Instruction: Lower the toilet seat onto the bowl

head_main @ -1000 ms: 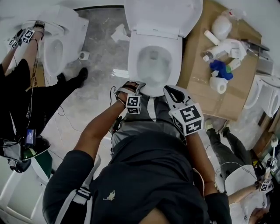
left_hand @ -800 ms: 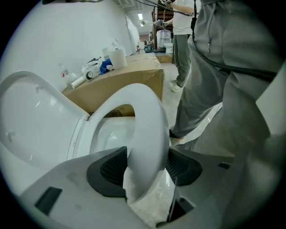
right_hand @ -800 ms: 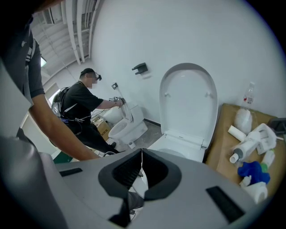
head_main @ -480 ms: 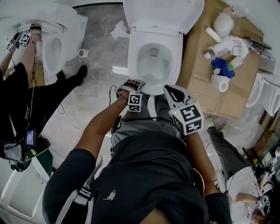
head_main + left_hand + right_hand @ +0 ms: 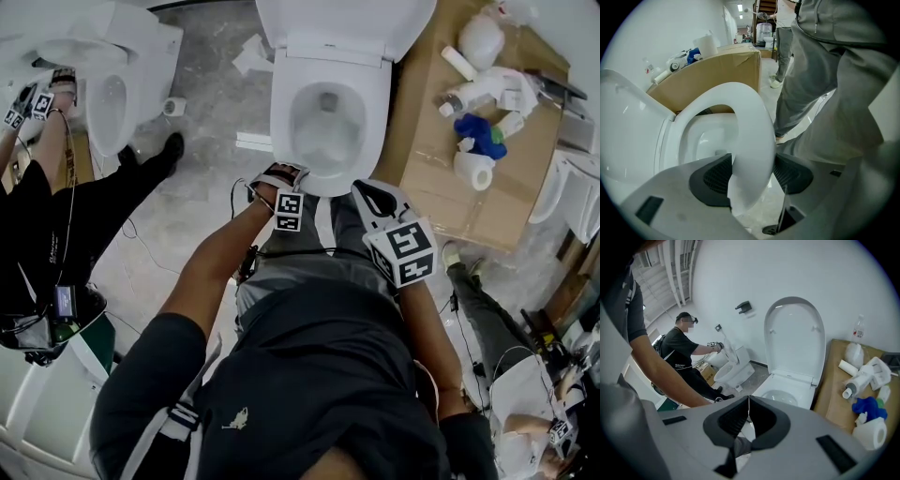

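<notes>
Left gripper [image 5: 752, 169], jaws spread and just opening, straddles the front rim of the toilet seat [image 5: 749, 117], which appears to lie flat on the bowl [image 5: 323, 131] directly ahead of it. Risk: withdrawing before the pads clear may snag the rim, lifting and dropping the seat. Open floor [image 5: 202, 141] lies to its left; the person's legs [image 5: 309, 253] crowd behind. Right gripper [image 5: 747, 420], jaws pressed together and empty, hangs alongside; a cardboard box [image 5: 441, 187] bounds its right.

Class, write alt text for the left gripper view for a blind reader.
The front of a white plastic toilet seat sits between the dark jaws of the left gripper, which have just been opening. The white lid stands raised at left, a brown cardboard box behind, grey trousers at right.
</notes>
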`<state>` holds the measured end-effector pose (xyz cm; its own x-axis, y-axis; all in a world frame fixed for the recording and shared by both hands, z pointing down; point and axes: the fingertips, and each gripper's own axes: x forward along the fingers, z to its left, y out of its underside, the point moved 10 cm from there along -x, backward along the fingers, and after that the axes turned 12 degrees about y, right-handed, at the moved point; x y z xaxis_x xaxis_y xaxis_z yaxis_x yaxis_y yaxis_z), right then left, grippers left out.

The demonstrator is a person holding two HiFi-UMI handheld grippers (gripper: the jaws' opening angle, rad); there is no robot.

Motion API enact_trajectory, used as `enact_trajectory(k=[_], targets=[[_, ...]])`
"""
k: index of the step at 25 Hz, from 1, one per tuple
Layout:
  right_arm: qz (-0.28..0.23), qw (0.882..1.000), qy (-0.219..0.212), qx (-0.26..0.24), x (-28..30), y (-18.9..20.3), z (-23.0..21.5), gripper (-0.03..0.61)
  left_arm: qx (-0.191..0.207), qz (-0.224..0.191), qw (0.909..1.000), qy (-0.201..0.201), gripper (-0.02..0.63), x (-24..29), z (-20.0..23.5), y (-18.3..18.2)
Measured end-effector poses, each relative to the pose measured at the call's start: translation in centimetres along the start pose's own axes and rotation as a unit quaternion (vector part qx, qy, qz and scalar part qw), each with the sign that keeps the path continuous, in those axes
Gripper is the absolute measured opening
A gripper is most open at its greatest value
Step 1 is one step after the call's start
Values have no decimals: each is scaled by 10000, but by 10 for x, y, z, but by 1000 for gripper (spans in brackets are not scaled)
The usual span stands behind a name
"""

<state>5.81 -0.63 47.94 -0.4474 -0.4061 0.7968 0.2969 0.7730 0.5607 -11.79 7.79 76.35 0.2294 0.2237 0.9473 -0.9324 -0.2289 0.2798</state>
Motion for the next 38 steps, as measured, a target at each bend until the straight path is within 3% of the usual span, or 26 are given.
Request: enact_trajectory(k=[38], targets=[[377,9987,44,326,28,48,-1,8,75,192,9968,775,273,71,2,12]])
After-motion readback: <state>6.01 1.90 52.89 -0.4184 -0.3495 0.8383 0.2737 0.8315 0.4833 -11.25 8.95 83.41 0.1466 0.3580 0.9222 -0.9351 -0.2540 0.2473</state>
